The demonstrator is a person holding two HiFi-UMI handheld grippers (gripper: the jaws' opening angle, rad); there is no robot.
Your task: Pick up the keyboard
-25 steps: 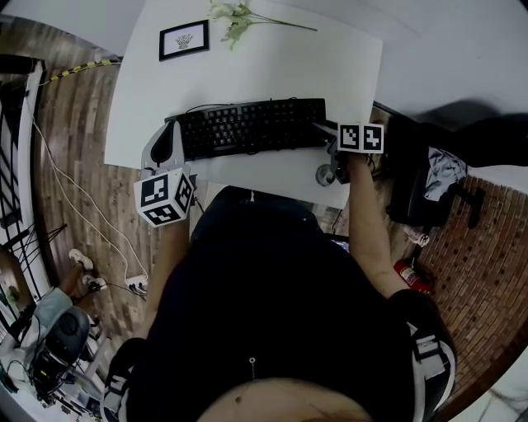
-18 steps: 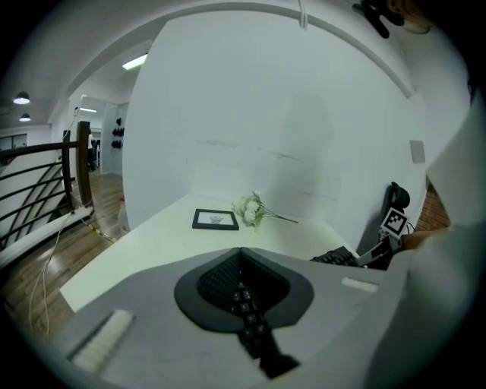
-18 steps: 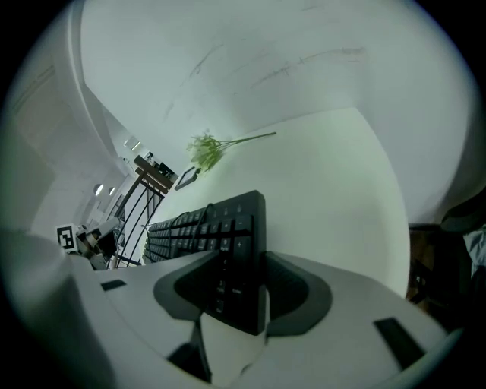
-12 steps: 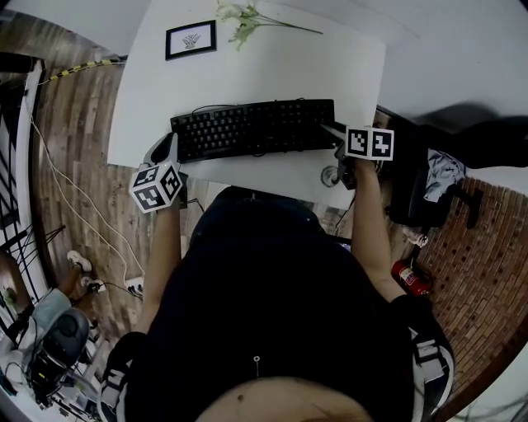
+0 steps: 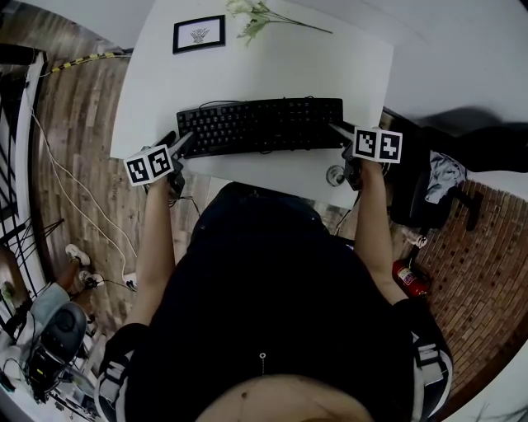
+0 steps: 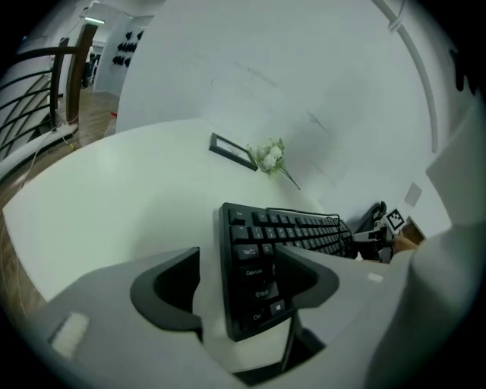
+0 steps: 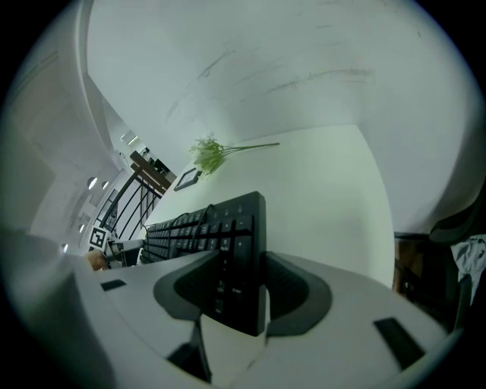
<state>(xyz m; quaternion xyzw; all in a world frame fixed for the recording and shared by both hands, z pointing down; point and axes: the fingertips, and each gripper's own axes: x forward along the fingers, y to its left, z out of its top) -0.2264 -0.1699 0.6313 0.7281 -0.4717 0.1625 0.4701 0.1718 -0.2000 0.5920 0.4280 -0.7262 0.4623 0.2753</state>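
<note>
A black keyboard [image 5: 260, 125] lies across the white table [image 5: 330, 58]. My left gripper [image 5: 181, 146] is at its left end. In the left gripper view the left gripper [image 6: 239, 262] is open, its jaws having just been opening. The keyboard's [image 6: 262, 258] left end sits between them, with one finger over the keys and the other standing apart from it. My right gripper [image 5: 338, 132] is at the keyboard's right end. In the right gripper view the right gripper [image 7: 243, 266] is shut on that end of the keyboard [image 7: 228, 228], a pad on each face.
A framed picture [image 5: 199, 35] and a flower sprig [image 5: 260, 15] lie at the table's far side. The keyboard's cable [image 5: 206, 105] runs behind it. The near table edge is close to the person's body. Wood floor with loose wires lies to the left.
My left gripper has come down and rolled to the keyboard's left end, and its jaws have opened around it. The right gripper has stayed at the right end.
</note>
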